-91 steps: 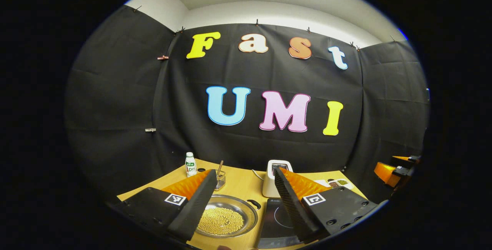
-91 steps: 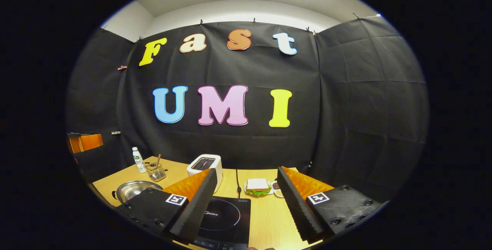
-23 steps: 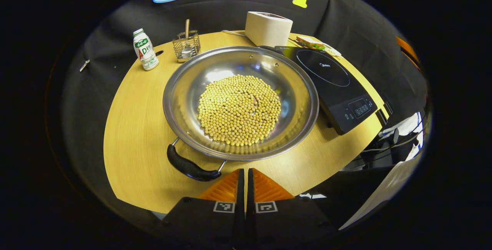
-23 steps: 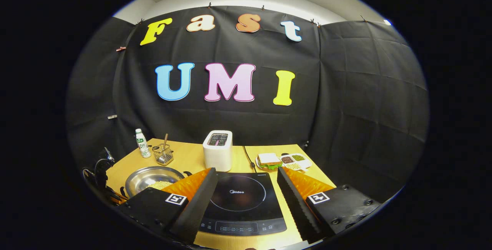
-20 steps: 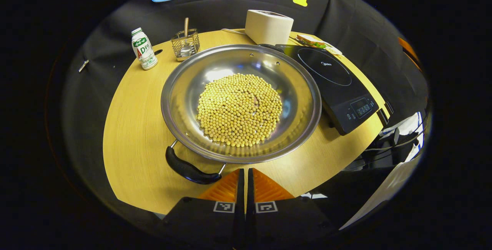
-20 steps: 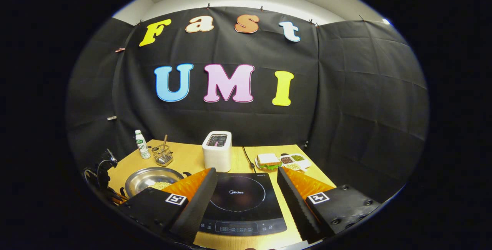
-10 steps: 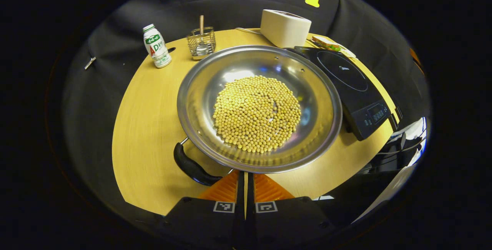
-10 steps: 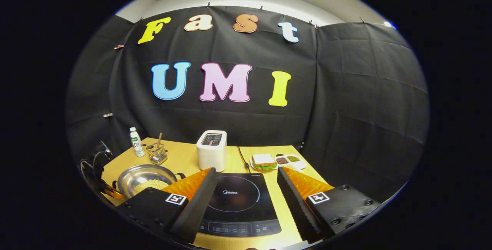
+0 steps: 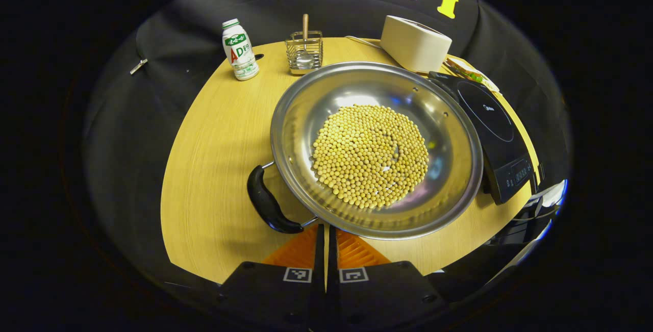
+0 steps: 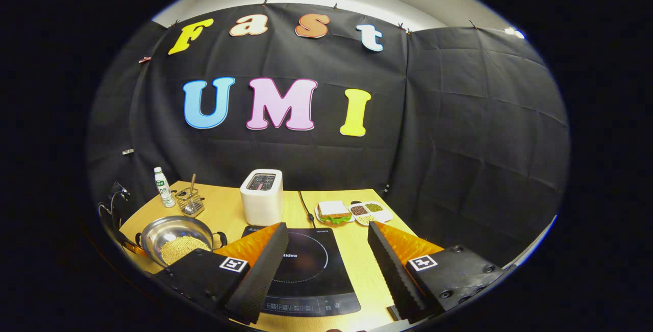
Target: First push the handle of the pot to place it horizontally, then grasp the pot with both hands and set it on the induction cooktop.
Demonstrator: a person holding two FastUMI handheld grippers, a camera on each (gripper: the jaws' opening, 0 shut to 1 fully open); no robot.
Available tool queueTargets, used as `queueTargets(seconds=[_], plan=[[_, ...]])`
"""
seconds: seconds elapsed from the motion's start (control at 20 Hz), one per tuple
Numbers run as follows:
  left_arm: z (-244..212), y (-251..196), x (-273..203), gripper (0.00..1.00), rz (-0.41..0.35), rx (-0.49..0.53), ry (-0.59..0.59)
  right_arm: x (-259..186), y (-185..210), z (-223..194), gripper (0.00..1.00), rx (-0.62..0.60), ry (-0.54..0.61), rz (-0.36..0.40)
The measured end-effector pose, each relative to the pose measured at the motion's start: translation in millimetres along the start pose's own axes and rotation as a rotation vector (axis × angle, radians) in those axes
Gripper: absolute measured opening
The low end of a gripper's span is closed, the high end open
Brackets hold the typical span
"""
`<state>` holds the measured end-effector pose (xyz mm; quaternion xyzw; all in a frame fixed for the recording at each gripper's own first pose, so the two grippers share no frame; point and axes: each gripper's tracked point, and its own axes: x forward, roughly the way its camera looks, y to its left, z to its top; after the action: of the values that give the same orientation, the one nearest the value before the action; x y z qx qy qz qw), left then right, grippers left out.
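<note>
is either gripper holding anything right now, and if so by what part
Nothing is held. The left hand-held gripper is shut empty beside the pot's handle; the right hand-held gripper is open.

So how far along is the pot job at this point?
Early. Nothing looks finished: the pot of beans sits on the table beside the induction cooktop. In hand: the shut left gripper sits by the near handle, apparently pushing. The right gripper hangs open over the cooktop. Left: two-handed grasp, transfer.

Staged kitchen booth — black cloth wall [image 10: 459, 133], toaster [image 10: 261, 197], induction cooktop [image 10: 306, 271]
</note>
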<state>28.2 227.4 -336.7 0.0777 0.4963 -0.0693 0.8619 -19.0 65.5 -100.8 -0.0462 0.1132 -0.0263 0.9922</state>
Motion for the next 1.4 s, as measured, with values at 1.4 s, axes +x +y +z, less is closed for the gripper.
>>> queueTargets(seconds=[1.4], plan=[[66, 90, 44, 0.05, 0.1, -0.057, -0.078, 21, 36, -27, 0.98, 0.009, 0.115, 0.012]])
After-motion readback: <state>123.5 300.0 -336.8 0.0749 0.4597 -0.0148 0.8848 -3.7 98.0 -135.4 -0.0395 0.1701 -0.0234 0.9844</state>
